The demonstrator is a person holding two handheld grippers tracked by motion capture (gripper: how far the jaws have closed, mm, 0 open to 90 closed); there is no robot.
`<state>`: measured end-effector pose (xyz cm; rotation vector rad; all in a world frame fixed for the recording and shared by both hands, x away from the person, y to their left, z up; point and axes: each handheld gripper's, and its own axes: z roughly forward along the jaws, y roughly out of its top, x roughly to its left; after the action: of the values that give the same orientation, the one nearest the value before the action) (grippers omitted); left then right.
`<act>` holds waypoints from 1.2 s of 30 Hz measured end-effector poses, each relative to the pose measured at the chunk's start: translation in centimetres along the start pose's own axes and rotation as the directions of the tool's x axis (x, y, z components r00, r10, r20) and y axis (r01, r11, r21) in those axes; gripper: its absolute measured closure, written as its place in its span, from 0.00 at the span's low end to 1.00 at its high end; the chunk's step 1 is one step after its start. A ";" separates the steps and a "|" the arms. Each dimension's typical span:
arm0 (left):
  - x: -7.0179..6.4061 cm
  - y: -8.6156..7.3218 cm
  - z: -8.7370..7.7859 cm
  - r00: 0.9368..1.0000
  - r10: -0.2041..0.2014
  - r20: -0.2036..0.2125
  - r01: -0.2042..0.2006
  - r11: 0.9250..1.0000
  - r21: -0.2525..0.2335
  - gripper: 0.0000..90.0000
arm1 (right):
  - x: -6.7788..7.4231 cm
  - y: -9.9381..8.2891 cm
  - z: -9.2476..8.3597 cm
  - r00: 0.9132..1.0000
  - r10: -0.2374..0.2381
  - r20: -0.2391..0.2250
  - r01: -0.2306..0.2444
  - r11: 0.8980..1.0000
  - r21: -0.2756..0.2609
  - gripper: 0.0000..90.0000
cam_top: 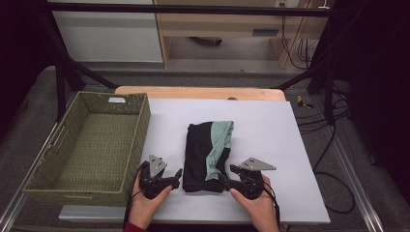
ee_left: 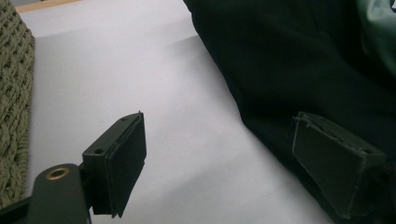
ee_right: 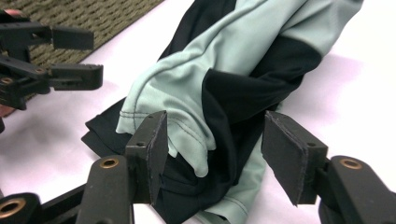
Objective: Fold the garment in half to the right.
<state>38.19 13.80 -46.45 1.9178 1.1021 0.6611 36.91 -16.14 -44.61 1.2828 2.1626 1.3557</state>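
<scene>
No legible text, label, brand, number or sign in any view. Checked the folded black and mint garment (cam_top: pixel 209 155): stitching only, no print or tag readable. Woven basket (cam_top: pixel 87 145): a small pale patch on its far wall, too small to read. White desk (cam_top: pixel 270 130) cover: blank. Cabinet (cam_top: pixel 263 32) in the background carries a small dark plate, unreadable at this size

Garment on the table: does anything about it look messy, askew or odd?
Slightly. The garment is folded into a narrow bundle, but its mint panel lies bunched and twisted over the black part, with a loose hem near the right gripper, whose jaws stand open around it. The basket sits straight.
</scene>
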 end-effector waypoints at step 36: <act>-0.5 -0.1 0.3 1.000 0.019 0.021 -0.019 1.000 0.018 0.20 | -1.0 6.1 6.5 0.978 -0.092 0.187 0.072 0.991 0.111 0.75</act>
<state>38.09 13.26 -46.72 1.9486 1.0816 0.6414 44.87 -12.21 -43.10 1.2879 2.1500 1.0540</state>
